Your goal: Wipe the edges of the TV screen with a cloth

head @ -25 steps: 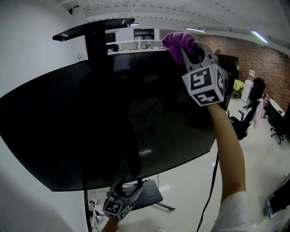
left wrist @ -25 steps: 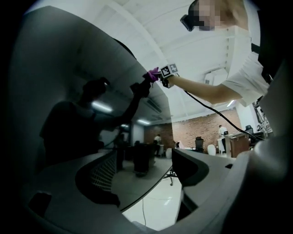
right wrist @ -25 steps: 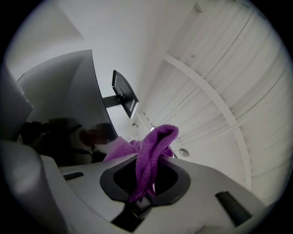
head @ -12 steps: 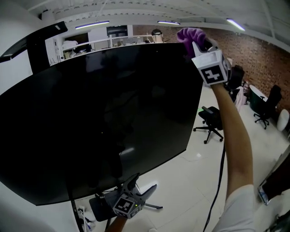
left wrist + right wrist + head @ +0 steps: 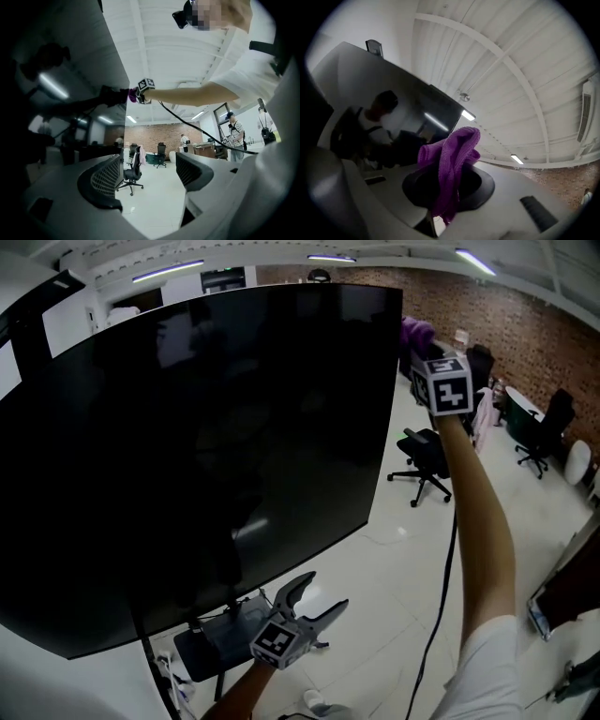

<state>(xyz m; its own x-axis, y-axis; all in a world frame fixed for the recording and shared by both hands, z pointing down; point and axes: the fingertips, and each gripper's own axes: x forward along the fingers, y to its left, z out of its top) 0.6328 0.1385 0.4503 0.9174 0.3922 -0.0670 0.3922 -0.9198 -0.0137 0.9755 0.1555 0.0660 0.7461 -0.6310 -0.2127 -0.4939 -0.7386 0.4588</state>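
Observation:
A large black TV screen (image 5: 187,446) on a stand fills the head view. My right gripper (image 5: 422,348) is raised at the screen's right edge, near its top corner, shut on a purple cloth (image 5: 417,332). In the right gripper view the cloth (image 5: 451,161) bunches between the jaws, with the dark screen (image 5: 384,117) behind it. My left gripper (image 5: 307,601) hangs low, below the screen's bottom edge, open with nothing between its jaws. In the left gripper view the screen (image 5: 56,112) sits at the left and the right gripper (image 5: 143,89) shows far off at its edge.
The TV stand's base (image 5: 225,638) and cables lie on the white floor under the screen. Office chairs (image 5: 422,460) and desks stand beyond on the right by a brick wall (image 5: 506,306). A black cable (image 5: 441,615) hangs from my right arm. Other people (image 5: 234,133) stand far off.
My right gripper with the cloth has gone along the top edge to the right corner and come a little down the right edge. The head view has swung right. The left gripper stays low.

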